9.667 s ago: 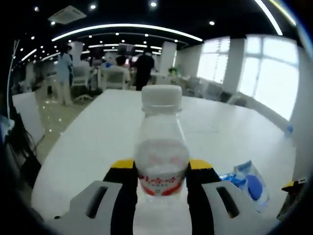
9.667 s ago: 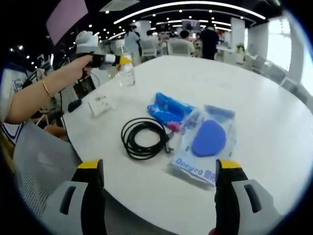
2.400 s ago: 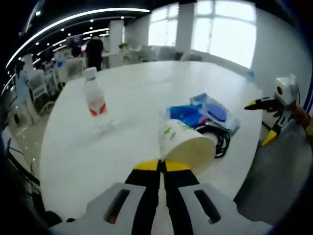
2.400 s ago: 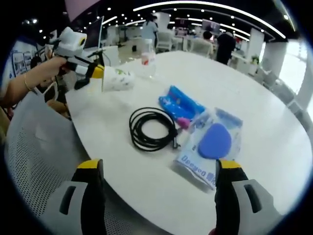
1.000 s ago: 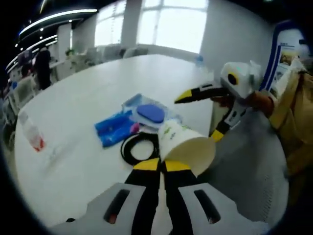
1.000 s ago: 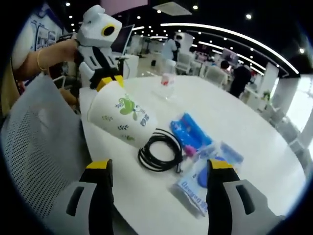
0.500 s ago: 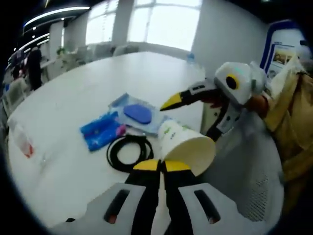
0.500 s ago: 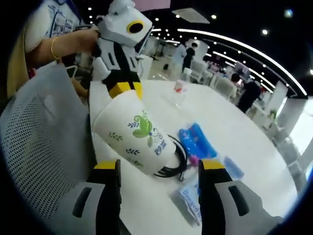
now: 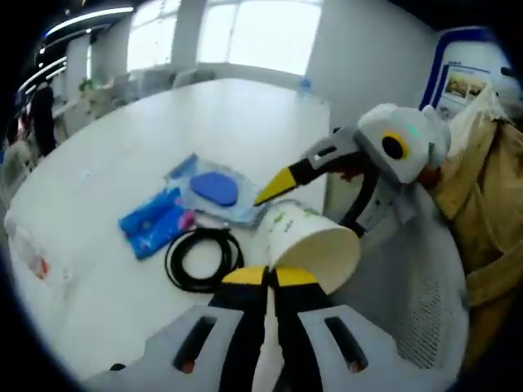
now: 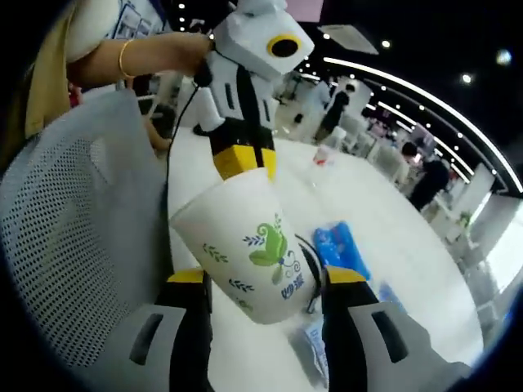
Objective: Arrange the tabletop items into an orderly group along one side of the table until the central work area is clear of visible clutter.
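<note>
A white paper cup with a green leaf print lies tilted in the air beside the table edge. My left gripper is shut on its rim, and in the right gripper view it comes down from above onto the cup. My right gripper has one jaw against each side of the cup's body. In the left gripper view it reaches in from the right, yellow tip over the cup.
On the white table lie a black cable coil, a blue pouch and a clear pack with a blue pad. A bottle stands farther off. A grey mesh chair is under the grippers.
The right gripper has come up to the cup and its jaws have narrowed onto the cup's sides. The left gripper has kept its hold on the rim.
</note>
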